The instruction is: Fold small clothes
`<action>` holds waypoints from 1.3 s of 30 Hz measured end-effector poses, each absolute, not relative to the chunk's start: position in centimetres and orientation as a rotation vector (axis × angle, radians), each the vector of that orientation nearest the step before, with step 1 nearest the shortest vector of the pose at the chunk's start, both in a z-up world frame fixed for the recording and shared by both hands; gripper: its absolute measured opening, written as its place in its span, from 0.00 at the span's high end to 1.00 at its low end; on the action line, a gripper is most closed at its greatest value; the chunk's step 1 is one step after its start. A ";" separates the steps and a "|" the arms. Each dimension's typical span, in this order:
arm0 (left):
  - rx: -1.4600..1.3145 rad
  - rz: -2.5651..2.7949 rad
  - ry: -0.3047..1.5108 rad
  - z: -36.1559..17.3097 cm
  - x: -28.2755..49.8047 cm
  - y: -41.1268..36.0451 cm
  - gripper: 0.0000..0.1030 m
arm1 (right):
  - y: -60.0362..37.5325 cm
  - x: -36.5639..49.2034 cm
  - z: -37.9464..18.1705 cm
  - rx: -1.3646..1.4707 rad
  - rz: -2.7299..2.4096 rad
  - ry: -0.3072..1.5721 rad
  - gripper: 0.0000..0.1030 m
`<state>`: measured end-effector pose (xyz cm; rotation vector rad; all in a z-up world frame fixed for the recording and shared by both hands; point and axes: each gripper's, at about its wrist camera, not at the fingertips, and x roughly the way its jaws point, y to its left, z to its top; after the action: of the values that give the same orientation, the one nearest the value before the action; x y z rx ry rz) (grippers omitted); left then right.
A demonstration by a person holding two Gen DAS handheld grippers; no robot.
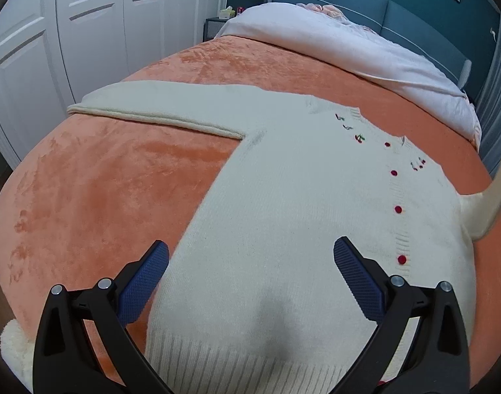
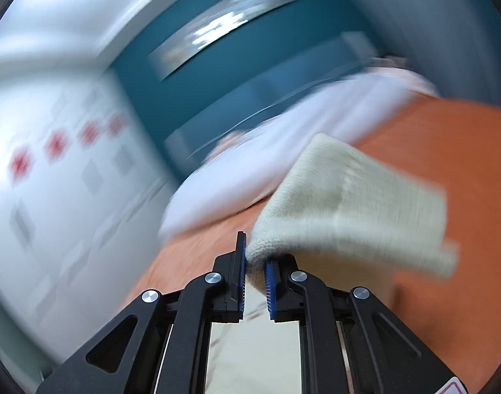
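My right claw (image 2: 254,264), low in the blurred frame, pinches a cream knitted sleeve (image 2: 349,203) that drapes right over the orange blanket (image 2: 464,164).

Left hand-held gripper (image 1: 250,252) gapes wide, angled downward; right hand-held gripper (image 2: 255,262) is clamped.

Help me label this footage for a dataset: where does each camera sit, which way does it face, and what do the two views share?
Left wrist: on the left gripper, looking down and forward over a cream cardigan spread on the orange blanket, toward the headboard; its open blue-padded fingers show.
Right wrist: on the right gripper, blurred, facing the teal wall; its fingers pinch the cardigan's sleeve cuff.
Shared: cardigan, orange blanket, white pillow, teal wall.
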<state>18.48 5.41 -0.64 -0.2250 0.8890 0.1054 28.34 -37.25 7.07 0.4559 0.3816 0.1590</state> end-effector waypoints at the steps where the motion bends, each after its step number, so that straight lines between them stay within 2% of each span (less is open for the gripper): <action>1: -0.243 0.100 0.888 -0.5 18.8 5.7 0.05 | -33.0 29.7 7.1 0.380 0.249 0.434 0.79; 2: -0.265 0.088 0.891 -0.3 19.1 5.9 0.05 | -28.5 31.1 6.2 0.310 0.340 0.496 0.72; 3: -0.295 0.066 0.899 -0.1 19.7 6.1 0.05 | -25.3 31.8 5.0 0.259 0.392 0.543 0.57; 4: -0.322 0.047 0.905 0.0 20.4 6.2 0.05 | -22.7 32.4 3.5 0.209 0.419 0.589 0.54; 8: -0.399 -0.024 0.926 -0.1 24.7 5.8 0.05 | -20.2 31.7 -3.5 0.177 0.394 0.752 0.54; 15: -0.496 -0.065 1.038 -5.0 33.2 2.9 0.05 | -33.4 26.8 -8.9 0.515 0.091 0.834 0.49; 17: -0.560 -0.039 1.093 -6.8 34.5 2.4 0.10 | -36.6 27.0 -9.6 0.616 0.030 0.823 0.49; 20: -0.601 -0.012 1.100 -7.7 35.3 2.0 0.33 | -38.8 27.3 -9.9 0.746 -0.013 0.800 0.48; 22: -0.614 -0.044 1.102 -7.6 36.3 1.6 0.69 | -39.4 27.8 -10.3 0.818 -0.023 0.782 0.48; 23: -0.631 -0.070 1.108 -7.5 36.8 1.5 0.77 | -39.7 28.3 -10.6 0.847 -0.024 0.767 0.48; 24: -0.651 -0.100 1.110 -7.4 37.5 1.5 0.89 | -39.5 28.6 -10.8 0.861 -0.032 0.756 0.54; 25: -0.652 -0.107 1.101 -6.9 38.1 1.3 0.90 | -39.3 29.2 -11.0 0.869 -0.043 0.748 0.72; 26: -0.641 -0.123 1.074 -5.9 38.7 1.1 0.90 | -38.9 29.7 -11.1 0.870 -0.053 0.741 0.84; 27: -0.635 -0.151 1.039 -4.6 39.3 1.2 0.90 | -38.7 30.1 -11.2 0.869 -0.055 0.739 0.87; 31: -0.593 -0.267 0.829 2.9 40.2 0.9 0.90 | -37.9 29.4 -7.0 0.819 -0.020 0.564 0.88; 33: -0.568 -0.292 0.786 4.3 39.8 1.1 0.90 | -37.4 28.7 -5.3 0.777 -0.002 0.493 0.88; 35: -0.529 -0.265 0.844 2.0 40.0 1.1 0.90 | -37.1 29.2 -6.9 0.719 -0.031 0.551 0.88; 38: -0.479 -0.162 1.067 -6.2 40.6 1.0 0.90 | -36.7 31.2 -12.5 0.690 -0.127 0.772 0.90; 39: -0.474 -0.134 1.104 -8.1 40.1 1.1 0.90 | -36.8 30.9 -12.6 0.703 -0.124 0.753 0.90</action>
<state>40.14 1.13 -8.08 -0.4742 1.1044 -0.1343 30.95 -36.77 -12.63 0.7026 0.7530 -0.1237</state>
